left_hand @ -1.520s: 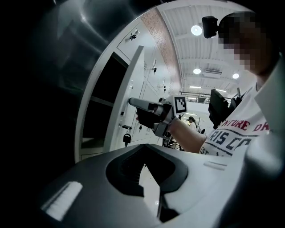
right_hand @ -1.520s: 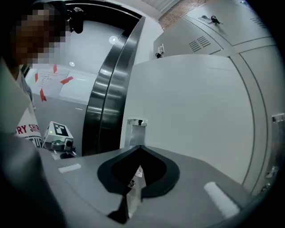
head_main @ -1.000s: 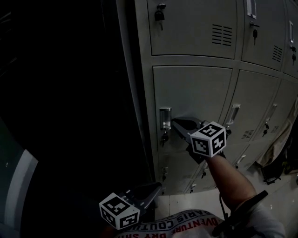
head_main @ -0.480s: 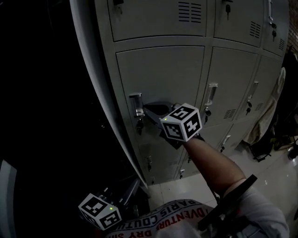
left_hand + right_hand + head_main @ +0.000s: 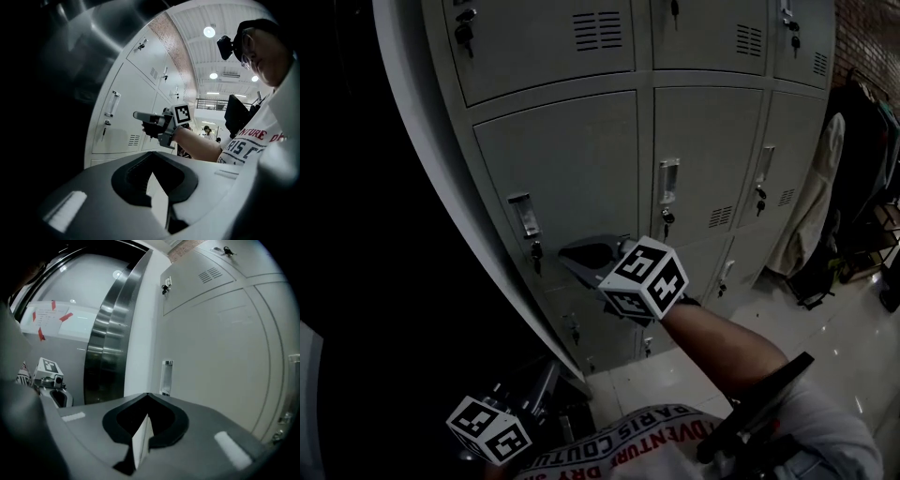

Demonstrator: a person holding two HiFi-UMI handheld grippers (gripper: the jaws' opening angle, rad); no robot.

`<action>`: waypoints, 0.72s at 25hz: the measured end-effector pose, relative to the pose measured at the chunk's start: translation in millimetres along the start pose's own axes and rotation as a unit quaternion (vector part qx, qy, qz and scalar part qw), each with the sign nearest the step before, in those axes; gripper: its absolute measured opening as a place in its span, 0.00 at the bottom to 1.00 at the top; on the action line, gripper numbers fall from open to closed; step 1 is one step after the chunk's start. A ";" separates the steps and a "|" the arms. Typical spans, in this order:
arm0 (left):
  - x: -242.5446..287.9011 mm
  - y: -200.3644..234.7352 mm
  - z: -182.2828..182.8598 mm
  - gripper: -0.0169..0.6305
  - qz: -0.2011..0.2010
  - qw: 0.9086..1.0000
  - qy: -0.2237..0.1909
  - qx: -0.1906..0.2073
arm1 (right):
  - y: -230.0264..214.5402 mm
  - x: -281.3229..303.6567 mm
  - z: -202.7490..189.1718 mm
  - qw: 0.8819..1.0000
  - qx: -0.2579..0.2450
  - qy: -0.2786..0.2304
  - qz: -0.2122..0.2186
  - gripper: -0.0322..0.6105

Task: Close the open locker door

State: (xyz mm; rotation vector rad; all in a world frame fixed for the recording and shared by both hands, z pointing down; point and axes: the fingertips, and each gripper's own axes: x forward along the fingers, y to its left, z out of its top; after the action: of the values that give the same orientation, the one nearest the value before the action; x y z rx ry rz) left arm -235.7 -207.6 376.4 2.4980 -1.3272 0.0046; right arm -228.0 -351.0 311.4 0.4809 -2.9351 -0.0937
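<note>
Grey metal lockers fill the head view. The door (image 5: 572, 169) with a chrome handle (image 5: 523, 216) and a key (image 5: 536, 251) lies flush with its neighbours. My right gripper (image 5: 570, 251) is shut and empty, its tip just below and right of that handle, close to the door face. In the right gripper view the handle (image 5: 166, 377) stands ahead of the shut jaws (image 5: 147, 397) and the door (image 5: 220, 357) runs along the right. My left gripper (image 5: 546, 382) hangs low by the locker's bottom corner, shut and empty (image 5: 152, 155). From it I see the right gripper (image 5: 140, 115).
A dark space lies left of the locker bank. Brushed steel panels (image 5: 108, 333) stand beyond the locker's end. A coat (image 5: 811, 206) hangs at the far right over a glossy tiled floor (image 5: 825, 328). More closed locker doors (image 5: 703, 150) continue rightward.
The head view has swung right, so the lockers slid left in the picture. My right gripper's tip has drawn away from the handle, down and to the right. The left gripper stays low.
</note>
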 end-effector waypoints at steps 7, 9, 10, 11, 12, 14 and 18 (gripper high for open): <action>7.8 -88.3 -26.0 0.03 -0.013 1.000 0.002 -0.012 | 57.2 -124.2 -58.0 0.997 0.062 0.024 0.027 0.04; 9.5 -124.3 -38.9 0.03 -0.018 1.000 0.006 -0.014 | 80.3 -168.1 -82.7 0.996 0.079 0.039 0.034 0.04; 10.6 -143.1 -47.0 0.03 -0.021 1.000 0.008 -0.015 | 92.5 -191.6 -94.6 0.994 0.090 0.044 0.037 0.04; 11.8 -162.6 -57.0 0.03 -0.026 0.999 0.011 -0.017 | 105.8 -216.6 -106.9 0.993 0.106 0.047 0.039 0.04; 12.9 -182.7 -68.9 0.03 -0.031 0.999 0.014 -0.021 | 120.3 -242.7 -119.7 0.990 0.125 0.048 0.042 0.04; 13.6 -222.5 -95.9 0.03 -0.040 0.998 0.020 -0.033 | 150.9 -294.1 -144.5 0.984 0.164 0.049 0.047 0.04; 9.6 -297.4 -144.7 0.03 -0.050 0.997 0.031 -0.059 | 204.8 -380.2 -172.3 0.979 0.191 0.054 0.054 0.04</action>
State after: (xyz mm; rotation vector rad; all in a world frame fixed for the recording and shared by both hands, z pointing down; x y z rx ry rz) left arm 31.0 -20.6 435.1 2.4409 -1.1424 -0.0175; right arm 93.2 -40.8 441.0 0.3600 -2.8644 0.5005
